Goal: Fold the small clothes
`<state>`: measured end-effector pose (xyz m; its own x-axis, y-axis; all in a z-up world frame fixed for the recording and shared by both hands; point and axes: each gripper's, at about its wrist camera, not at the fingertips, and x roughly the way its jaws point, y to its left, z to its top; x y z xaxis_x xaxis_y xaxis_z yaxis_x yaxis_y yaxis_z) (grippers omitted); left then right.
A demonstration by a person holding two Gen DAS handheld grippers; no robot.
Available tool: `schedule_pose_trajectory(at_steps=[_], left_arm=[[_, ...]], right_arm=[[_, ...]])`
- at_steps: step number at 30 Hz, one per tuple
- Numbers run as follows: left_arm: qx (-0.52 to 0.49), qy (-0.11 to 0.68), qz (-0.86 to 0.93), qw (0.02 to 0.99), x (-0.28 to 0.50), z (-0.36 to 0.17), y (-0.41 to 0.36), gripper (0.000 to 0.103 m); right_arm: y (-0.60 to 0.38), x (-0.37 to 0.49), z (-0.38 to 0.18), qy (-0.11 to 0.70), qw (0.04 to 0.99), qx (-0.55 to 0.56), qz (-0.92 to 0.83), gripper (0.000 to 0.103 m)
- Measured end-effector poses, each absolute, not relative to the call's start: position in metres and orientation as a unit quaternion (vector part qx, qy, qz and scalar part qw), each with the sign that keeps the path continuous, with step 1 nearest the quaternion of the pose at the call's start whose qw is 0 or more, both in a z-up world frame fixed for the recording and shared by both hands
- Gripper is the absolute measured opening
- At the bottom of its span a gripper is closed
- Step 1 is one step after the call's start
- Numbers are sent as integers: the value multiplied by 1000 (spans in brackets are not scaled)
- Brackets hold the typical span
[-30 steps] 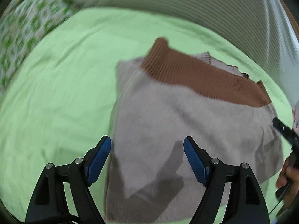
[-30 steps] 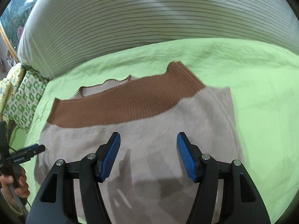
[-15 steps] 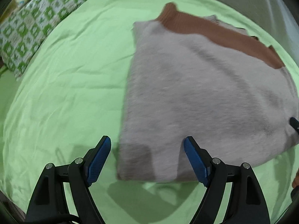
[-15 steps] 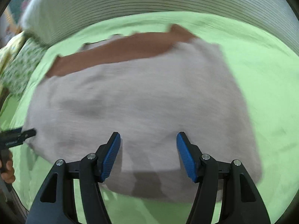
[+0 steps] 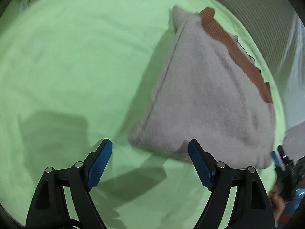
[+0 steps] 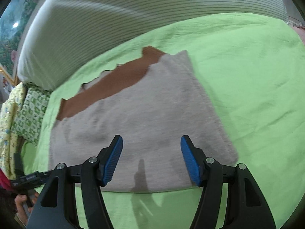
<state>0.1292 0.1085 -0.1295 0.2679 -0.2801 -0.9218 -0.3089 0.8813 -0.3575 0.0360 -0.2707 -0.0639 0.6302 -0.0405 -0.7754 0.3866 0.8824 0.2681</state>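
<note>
A folded beige knit sweater (image 5: 205, 99) (image 6: 137, 118) with a rust-brown ribbed band (image 6: 114, 85) lies flat on the green bedsheet (image 5: 72, 61). My left gripper (image 5: 150, 156) hangs open above the sheet at the sweater's near left corner, with nothing between its blue pads. Over the sweater's near edge my right gripper (image 6: 151, 152) stands open and empty. In the left wrist view the right gripper's tip (image 5: 282, 162) shows at the far right edge. The other gripper (image 6: 30, 177) and a hand (image 6: 22, 202) appear low on the left in the right wrist view.
A striped bolster (image 6: 114, 22) runs along the far side of the bed. Green-patterned pillows (image 6: 28, 110) sit at the left. Open green sheet (image 6: 257, 95) spreads to the right of the sweater and to its left (image 5: 57, 38).
Both grippers have drawn back from over the sweater toward its near edge. The left one slid off to the corner and rolled. Both stayed open and empty; the sweater lies still.
</note>
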Motion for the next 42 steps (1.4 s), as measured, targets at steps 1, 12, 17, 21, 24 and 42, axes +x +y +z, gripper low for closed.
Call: schedule_pose_trajectory(at_steps=[1,12,17,21,24,42], left_arm=[[-253,597,14,761,125,-130,109,83],[-367,556,25,745,167,-139,92,86],[-354,554,28,753,185,-142,74,73],[-356,550,25,755,191,-145,75,33],[-360,553,7,751,192,-148,77,19],[-204,500,-71,839,201,-59,17,12]], right_arm=[[-267,39,-64,413,879,209,-117,64],[-239,57,-70,420,882,198,-76,64],[-240,61,-72,419,882,200,-77,64],[-243,68,-73,413,887,192,-72,64],[-245,83,-73,408,893,181,-59,64],[-248,151,-128,473,867,152,-36,16]])
